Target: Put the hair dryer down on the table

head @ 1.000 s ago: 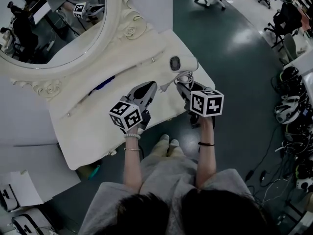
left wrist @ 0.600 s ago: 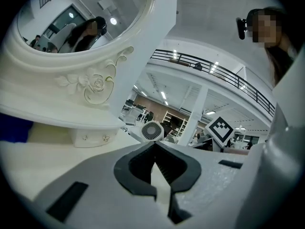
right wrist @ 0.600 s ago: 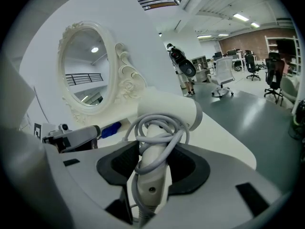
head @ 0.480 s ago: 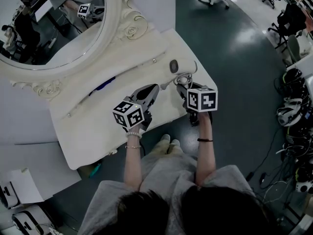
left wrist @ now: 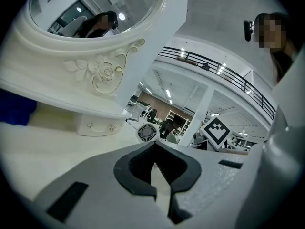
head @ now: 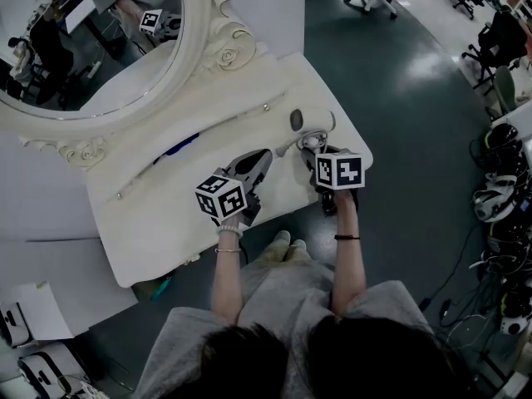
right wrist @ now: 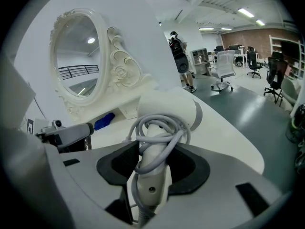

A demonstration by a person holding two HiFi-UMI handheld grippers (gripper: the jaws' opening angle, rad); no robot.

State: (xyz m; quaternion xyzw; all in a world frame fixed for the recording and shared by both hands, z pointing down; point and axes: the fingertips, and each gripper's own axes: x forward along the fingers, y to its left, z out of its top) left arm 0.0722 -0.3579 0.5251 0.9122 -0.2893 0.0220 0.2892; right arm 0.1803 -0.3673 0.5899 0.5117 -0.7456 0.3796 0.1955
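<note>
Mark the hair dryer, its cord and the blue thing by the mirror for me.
hair dryer (right wrist: 167, 106), right gripper view, its head
cord (right wrist: 159, 121), right gripper view, loops round handle
blue thing (head: 176, 145), head view, its middle

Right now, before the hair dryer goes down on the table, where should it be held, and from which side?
Grip the hair dryer by its handle, coming from the butt end, as the right gripper does now. The handle is narrow and straight, fitting between the jaws; the head is bulky and the cord coils loosely below it.
</note>
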